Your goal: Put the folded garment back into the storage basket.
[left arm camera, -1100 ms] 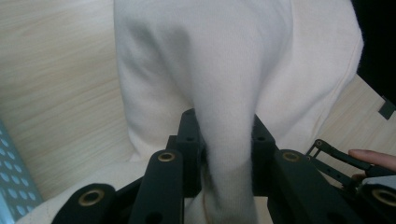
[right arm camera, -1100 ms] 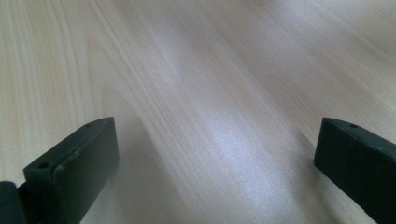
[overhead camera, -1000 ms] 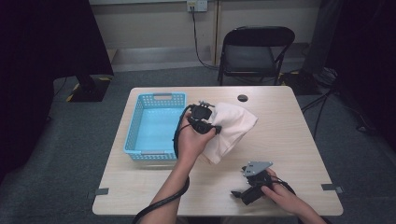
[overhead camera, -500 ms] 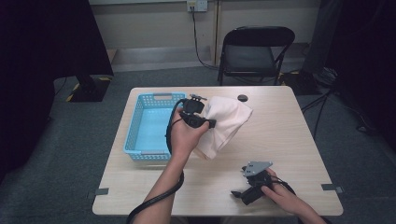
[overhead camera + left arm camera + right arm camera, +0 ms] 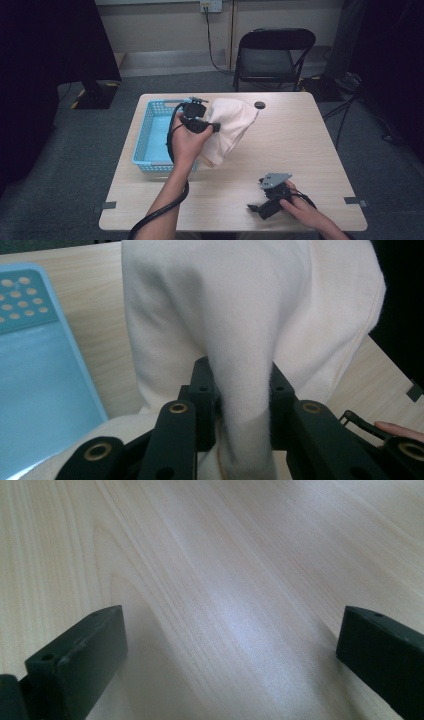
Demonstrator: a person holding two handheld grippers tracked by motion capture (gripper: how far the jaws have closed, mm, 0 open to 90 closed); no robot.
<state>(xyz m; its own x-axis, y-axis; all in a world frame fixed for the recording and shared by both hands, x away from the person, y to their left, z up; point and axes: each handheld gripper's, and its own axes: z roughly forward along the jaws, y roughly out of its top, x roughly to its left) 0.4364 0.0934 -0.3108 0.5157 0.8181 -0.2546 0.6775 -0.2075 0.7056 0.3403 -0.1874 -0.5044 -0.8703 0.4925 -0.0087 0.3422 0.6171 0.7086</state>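
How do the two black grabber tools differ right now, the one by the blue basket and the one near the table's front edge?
The left gripper has its jaws shut on the cream cloth; the right gripper has its jaws wide open with nothing between them. The left gripper is held up beside the blue basket; the right gripper sits low on the wooden table. Both are black, and each is held in one hand.

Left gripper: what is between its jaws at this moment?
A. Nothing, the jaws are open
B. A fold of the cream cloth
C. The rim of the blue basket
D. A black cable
B: in the left gripper view, the left gripper is shut on a bunched fold of the cream cloth.
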